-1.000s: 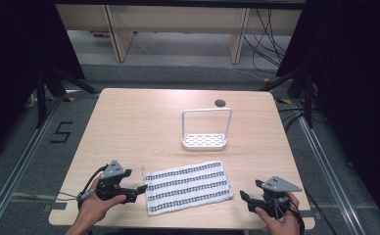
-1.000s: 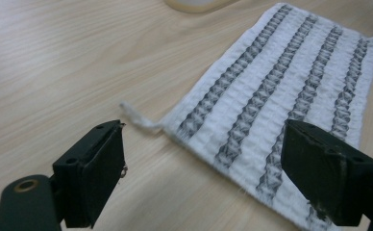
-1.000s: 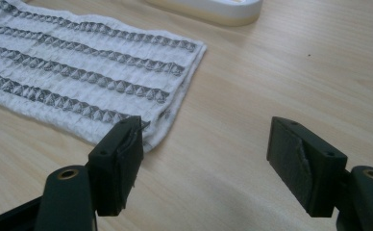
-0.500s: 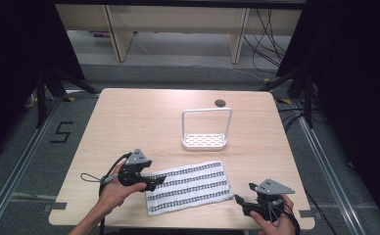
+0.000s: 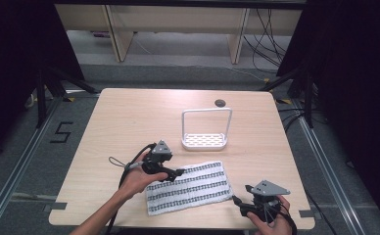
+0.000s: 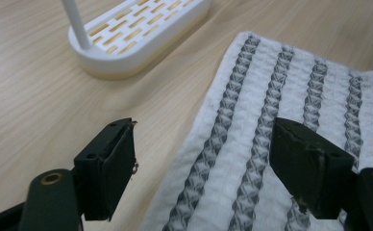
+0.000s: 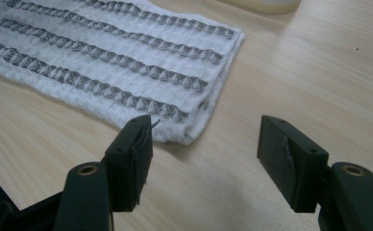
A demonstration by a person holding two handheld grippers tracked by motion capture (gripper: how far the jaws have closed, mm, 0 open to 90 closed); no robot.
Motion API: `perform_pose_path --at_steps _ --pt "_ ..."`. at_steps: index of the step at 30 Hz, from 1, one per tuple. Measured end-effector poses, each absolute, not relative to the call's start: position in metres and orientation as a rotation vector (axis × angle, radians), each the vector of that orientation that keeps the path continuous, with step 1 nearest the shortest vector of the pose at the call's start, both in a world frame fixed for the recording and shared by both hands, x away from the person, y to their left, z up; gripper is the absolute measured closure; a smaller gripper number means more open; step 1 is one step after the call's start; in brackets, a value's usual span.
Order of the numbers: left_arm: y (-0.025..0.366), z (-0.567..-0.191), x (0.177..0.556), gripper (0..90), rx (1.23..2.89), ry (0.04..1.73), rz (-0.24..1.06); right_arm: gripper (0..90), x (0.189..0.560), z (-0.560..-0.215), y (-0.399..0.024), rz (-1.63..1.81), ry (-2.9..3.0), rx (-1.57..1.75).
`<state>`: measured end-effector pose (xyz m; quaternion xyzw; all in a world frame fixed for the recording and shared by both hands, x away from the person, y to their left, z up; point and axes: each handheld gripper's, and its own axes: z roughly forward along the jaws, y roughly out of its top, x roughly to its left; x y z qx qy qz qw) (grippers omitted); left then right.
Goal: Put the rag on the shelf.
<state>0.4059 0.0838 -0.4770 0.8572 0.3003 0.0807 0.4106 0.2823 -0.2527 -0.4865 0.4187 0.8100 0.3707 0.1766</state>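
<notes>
- Step in hand, by the look of it: approach to grab the cloth [image 5: 188, 188] for a fold or lift; no grip made yet.
- Cloth: white w/ dark patterned stripes, lies flat on the worktop [image 5: 114, 122], near the person's edge, just in front of the white rack [image 5: 205, 131] but apart from it.
- Left claw [image 5: 178, 172]: over the cloth's upper-left corner. In the left gripper view the jaws straddle the cloth's long edge, one jaw over bare wood, the other over the stripes. Jaws have just been closing a bit, yet stand wide, nothing pinched; released.
- Right claw [image 5: 240, 204]: just off the cloth's lower-right corner, near the worktop's front edge. In the right gripper view the corner [image 7: 194, 134] lies ahead of the left jaw, not between the pads. Jaws also closing slightly, released, empty.
- Next move likely calls for: left claw to drop lower so one pad slips under the edge, then clench; right claw to slide fwd to its corner first.
- Risk: thin cloth flat on wood, pads may skid over it w/o catching.
</notes>
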Motion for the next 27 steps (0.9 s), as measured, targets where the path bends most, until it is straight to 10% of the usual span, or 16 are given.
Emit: perform_pose_path --at_steps 27 --pt "-0.013 -0.488 0.446 31.5 2.249 0.598 0.085 43.8 0.292 -0.495 -0.236 1.01 2.351 1.164"
